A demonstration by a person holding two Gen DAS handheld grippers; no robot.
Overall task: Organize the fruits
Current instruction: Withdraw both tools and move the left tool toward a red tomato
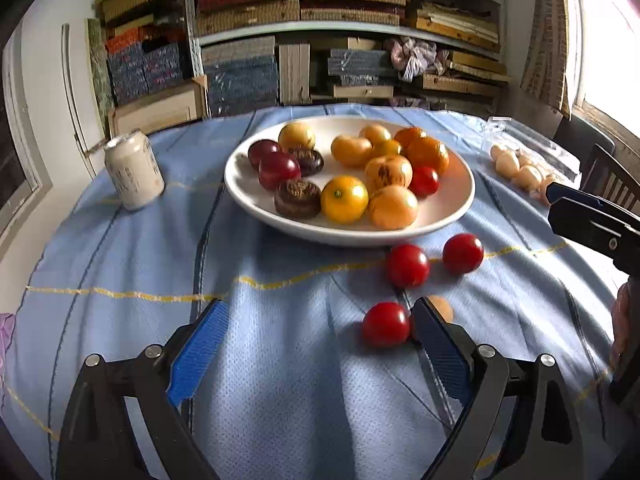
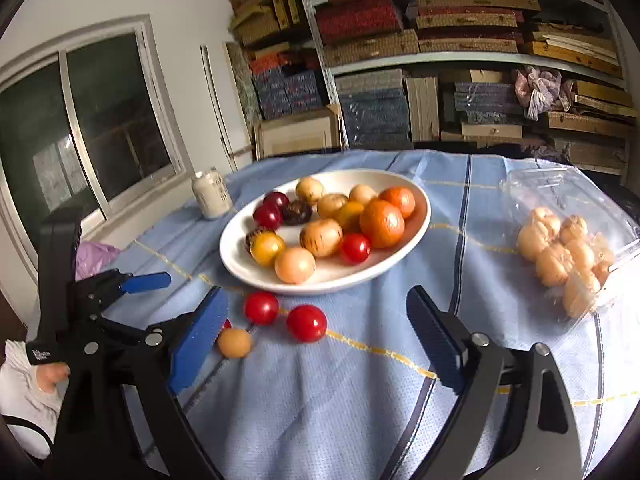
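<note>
Progress roughly mid-way, by judgement. White plate [image 1: 248, 196] near worktop centre already loaded: dark red and brown fruits grouped on its left side, yellow and orange ones on its right, one red tomato in plate [image 1: 423, 181] among the orange group. Outside plate, on cloth just in front of its near rim: three red tomatoes [image 1: 407, 265] plus one small orange fruit [image 2: 234, 343], the latter partly hidden behind a pad in left view. Likely still to be gathered or sorted by colour; exact target layout unclear.

Left tool [image 1: 320, 350] spread wide, nothing between pads, nearest tomato [image 1: 385, 324] just inside its right pad, apparently not pinched. Right tool [image 2: 318, 342] also spread wide, empty, hovering over cloth near the loose fruits.

Worktop round, covered with light blue tablecloth [image 1: 280, 360], yellow and dark stripes, wrinkled. White can [image 1: 134, 170] left of plate. Clear plastic box of pale fruits [image 2: 568, 256] on the right. Behind: shelves [image 2: 460, 56] stacked with woven boxes, window [image 2: 80, 128] at left.
</note>
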